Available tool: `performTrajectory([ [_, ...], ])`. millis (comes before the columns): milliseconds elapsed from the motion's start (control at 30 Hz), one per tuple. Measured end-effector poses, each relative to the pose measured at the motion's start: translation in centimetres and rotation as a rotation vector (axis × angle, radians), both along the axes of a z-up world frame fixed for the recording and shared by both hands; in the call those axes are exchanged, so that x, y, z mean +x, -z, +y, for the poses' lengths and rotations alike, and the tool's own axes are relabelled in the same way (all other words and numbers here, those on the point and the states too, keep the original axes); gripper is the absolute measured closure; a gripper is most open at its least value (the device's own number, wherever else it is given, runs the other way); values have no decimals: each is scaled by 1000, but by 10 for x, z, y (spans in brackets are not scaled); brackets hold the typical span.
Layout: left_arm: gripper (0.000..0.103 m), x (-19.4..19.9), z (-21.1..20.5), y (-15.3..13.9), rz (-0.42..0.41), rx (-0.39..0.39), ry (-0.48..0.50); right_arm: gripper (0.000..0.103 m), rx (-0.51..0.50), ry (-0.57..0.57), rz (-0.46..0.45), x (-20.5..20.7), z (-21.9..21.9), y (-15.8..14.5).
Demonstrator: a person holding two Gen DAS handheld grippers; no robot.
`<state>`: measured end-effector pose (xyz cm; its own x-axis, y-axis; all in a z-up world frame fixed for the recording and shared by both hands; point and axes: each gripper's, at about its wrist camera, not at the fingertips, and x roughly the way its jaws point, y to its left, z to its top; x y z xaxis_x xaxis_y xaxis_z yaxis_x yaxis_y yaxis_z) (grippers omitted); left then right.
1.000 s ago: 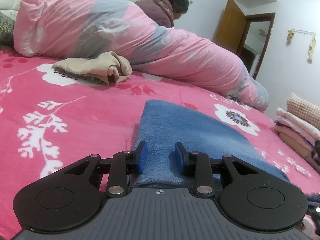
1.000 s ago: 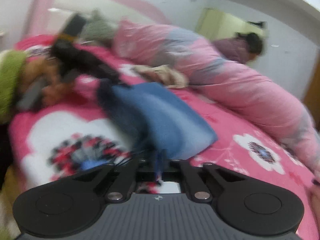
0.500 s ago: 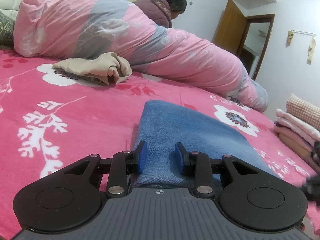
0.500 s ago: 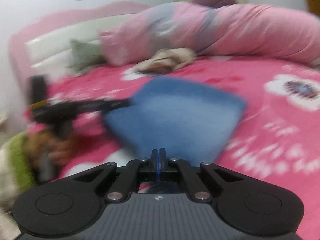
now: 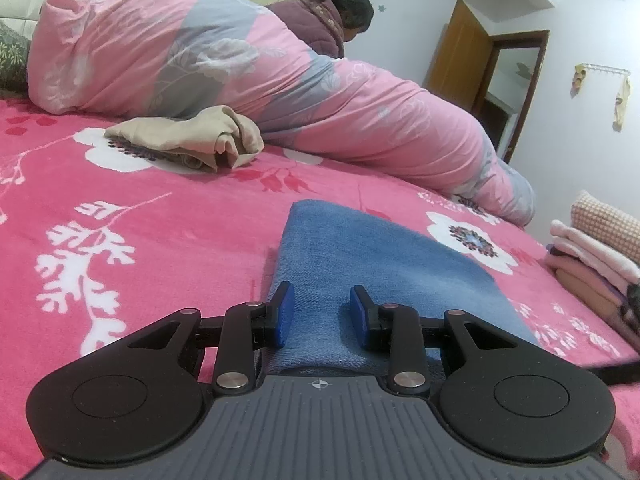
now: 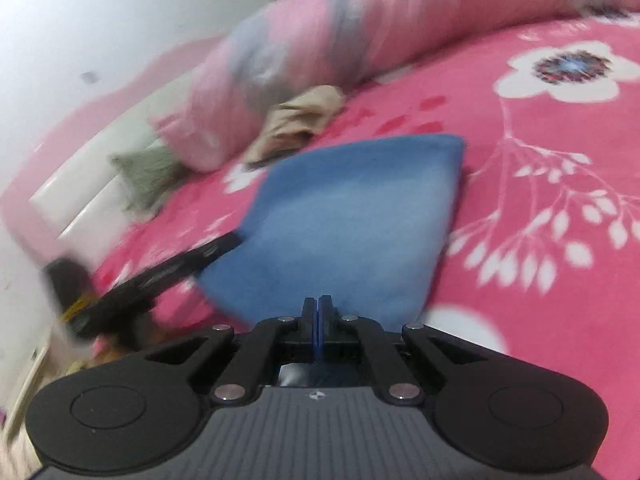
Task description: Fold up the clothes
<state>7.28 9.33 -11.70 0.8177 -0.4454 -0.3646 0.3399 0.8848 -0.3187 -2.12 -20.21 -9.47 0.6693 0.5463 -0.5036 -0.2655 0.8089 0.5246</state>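
Lying flat on the pink flowered bed cover [image 5: 168, 216], a folded blue cloth [image 5: 372, 264] runs away from the left gripper [image 5: 319, 312], near edge under the jaws. Left jaws parted, blue pads either side of a raised bit of the cloth; cannot tell whether the pads press it or just straddle it. Right gripper [image 6: 319, 322] jaws clenched tight, pads touching, nothing visibly between them; blue cloth [image 6: 352, 216] sits just beyond its tips, view blurred. Left gripper's black body [image 6: 168, 272] shows in the right view at the cloth's left corner. Crumpled beige garment [image 5: 188, 140] farther up the bed, well apart from the cloth, against a rolled pink and grey quilt [image 5: 248, 80]. A person [image 5: 332, 16] in a dark jacket behind the quilt. Stack of folded clothes [image 5: 592, 264] at the bed's right edge
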Motion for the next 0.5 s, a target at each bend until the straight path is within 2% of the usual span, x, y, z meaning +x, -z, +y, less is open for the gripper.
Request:
performTrajectory([
  [167,72,1,1,1,3,-4,-1,102,27,-28,80,-32,-8,0],
  [267,72,1,0,1,3,-1,-2,102,139,23,-30,-35,-31,-25],
  [367,72,1,-1,0,4,5,-5,101,161,96,-110,-26,-43,-39],
  [433,71,1,-2,0,5,11,-7,101,77,105,-76,-19,-34,-29],
  [500,71,1,-3,-1,9,18,-10,101,-42,68,-16,-17,-17,-9],
])
